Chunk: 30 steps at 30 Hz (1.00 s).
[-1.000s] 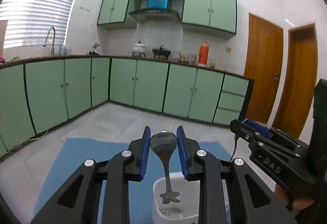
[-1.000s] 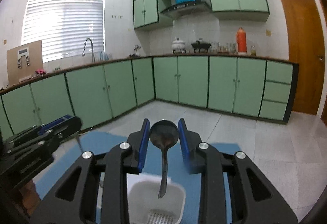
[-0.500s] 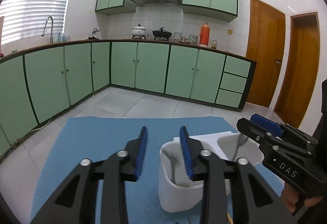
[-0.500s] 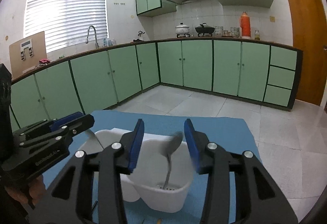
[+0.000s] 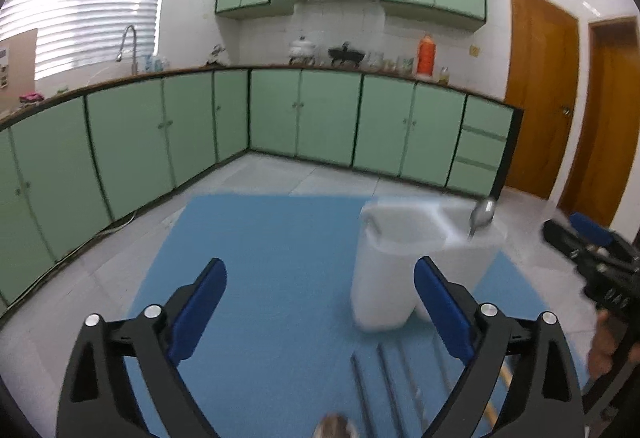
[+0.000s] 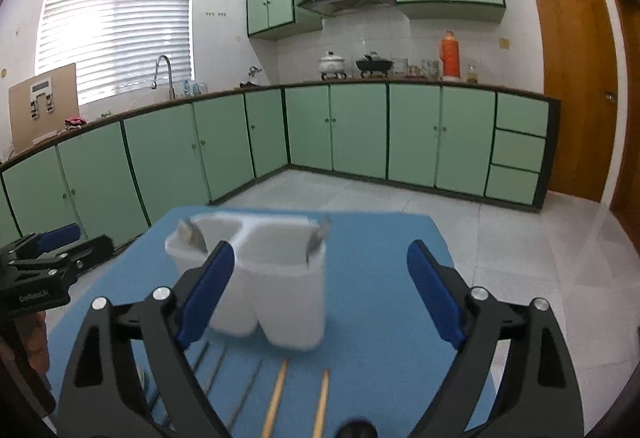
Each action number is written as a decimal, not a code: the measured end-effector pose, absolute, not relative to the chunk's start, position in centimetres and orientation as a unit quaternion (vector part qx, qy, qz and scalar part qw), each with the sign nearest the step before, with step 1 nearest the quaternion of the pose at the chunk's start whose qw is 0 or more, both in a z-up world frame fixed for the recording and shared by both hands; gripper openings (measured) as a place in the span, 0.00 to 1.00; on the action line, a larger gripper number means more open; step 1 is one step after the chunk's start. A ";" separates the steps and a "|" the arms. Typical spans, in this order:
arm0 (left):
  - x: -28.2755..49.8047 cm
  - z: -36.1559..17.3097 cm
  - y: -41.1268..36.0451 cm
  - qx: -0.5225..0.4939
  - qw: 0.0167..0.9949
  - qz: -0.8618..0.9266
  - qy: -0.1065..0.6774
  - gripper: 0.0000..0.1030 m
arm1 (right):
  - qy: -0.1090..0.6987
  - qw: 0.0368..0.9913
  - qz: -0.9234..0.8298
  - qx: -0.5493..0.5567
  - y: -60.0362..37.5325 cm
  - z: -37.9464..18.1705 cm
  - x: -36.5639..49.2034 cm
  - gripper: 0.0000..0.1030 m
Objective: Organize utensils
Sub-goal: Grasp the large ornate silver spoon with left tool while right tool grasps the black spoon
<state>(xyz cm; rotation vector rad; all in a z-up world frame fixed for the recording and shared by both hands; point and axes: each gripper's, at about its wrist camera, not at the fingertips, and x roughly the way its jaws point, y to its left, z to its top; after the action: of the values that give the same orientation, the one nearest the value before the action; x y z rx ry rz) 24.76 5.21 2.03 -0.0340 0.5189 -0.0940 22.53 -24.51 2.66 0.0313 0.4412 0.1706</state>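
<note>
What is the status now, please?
Both jaws opening, nothing between. One spoon in each compartment of white holder. Chopsticks on mat.

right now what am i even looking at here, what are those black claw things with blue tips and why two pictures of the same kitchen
Those claws are two hand-held grippers; a person carries one in each hand, and there is no robot arm. Each has a fisheye camera looking along its two fingers, so you get one picture per hand.

In the left wrist view, the left gripper fills the foreground, and the right gripper shows at the right edge. The right wrist view looks past the right gripper, with the left one at the left edge.

On the blue mat stands a white plastic two-compartment utensil holder with a metal spoon in one compartment and another metal spoon in the other. Nearer the cameras lie wooden chopsticks and thin metal chopsticks, somewhat blurred.

Both grippers' jaws are opening and nothing is between them.
</note>
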 end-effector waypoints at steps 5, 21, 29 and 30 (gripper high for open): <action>23.0 -1.2 5.6 -0.002 0.951 -0.030 0.307 0.90 | 0.250 0.965 0.070 0.020 -25.7 0.4 20.6 0.84; 22.5 -6.9 4.9 0.001 0.921 -0.011 0.389 0.89 | 0.292 0.954 0.059 0.025 -26.4 -3.4 18.8 0.84; 23.0 -7.7 4.4 -0.003 0.914 -0.026 0.404 0.75 | 0.297 0.953 0.058 0.023 -26.6 -3.9 18.8 0.84; 23.0 -7.8 4.4 -0.006 0.913 -0.029 0.406 0.71 | 0.298 0.953 0.058 0.023 -26.6 -4.0 18.8 0.84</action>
<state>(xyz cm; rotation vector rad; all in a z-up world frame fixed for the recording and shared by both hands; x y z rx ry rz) 22.98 4.37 -7.79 -0.0120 0.8371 -0.0601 18.84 -26.59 -3.96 0.0478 0.6057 0.1170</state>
